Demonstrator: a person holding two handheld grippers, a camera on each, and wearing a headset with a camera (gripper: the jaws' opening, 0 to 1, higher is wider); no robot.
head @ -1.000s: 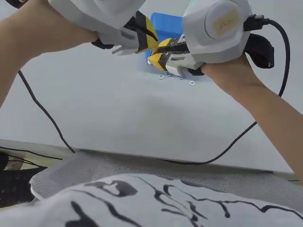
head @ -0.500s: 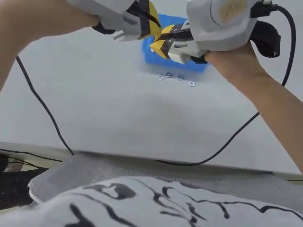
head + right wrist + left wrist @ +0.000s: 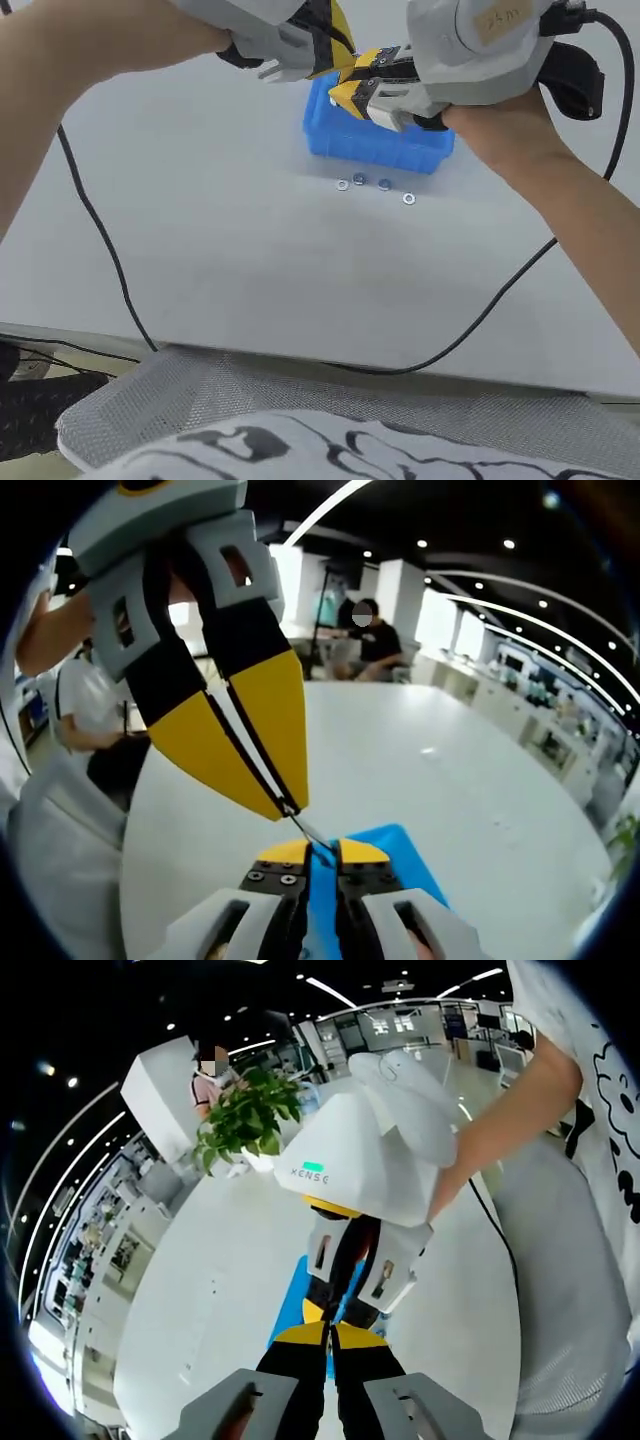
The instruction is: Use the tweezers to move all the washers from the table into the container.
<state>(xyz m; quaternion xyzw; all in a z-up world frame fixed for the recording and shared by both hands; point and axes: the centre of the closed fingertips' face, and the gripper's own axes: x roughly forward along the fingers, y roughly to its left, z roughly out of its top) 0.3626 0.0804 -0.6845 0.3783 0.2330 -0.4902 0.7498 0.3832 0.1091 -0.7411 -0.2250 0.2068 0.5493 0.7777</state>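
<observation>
Lifted since a second ago: off the spot just above the washers (image 3: 385, 182) and up over the blue container (image 3: 400, 152), the head view tipped as well, and the same four washers left lying. Holding the tweezers (image 3: 310, 830) in the left gripper (image 3: 286, 802), yellow jaws pressed flat together on the shank, only the thin metal point sticking out. Meeting the right gripper (image 3: 322, 854) nose to nose, with that point reaching into the narrow slit between its jaws. Impossible to tell whether pinched there or merely lying in the gap, or whether any washer hangs on the point. Hanging above the container's near wall, well clear of the table (image 3: 250, 260). Four washers in a loose row just in front of that wall, three close together and one a little apart to the right, none touching the container. Black cable (image 3: 480, 312) trailing across the table further right, away from the washers. Probably a pause between picks: either a release over the container or a re-seating of the tweezers with the second gripper. Next, most likely: free the point, come down on the nearest washer, ease the left jaws so the prongs spread, catch the rim, squeeze gently. Thin flat rings on a smooth top, so likely to skid if approached too steeply.
</observation>
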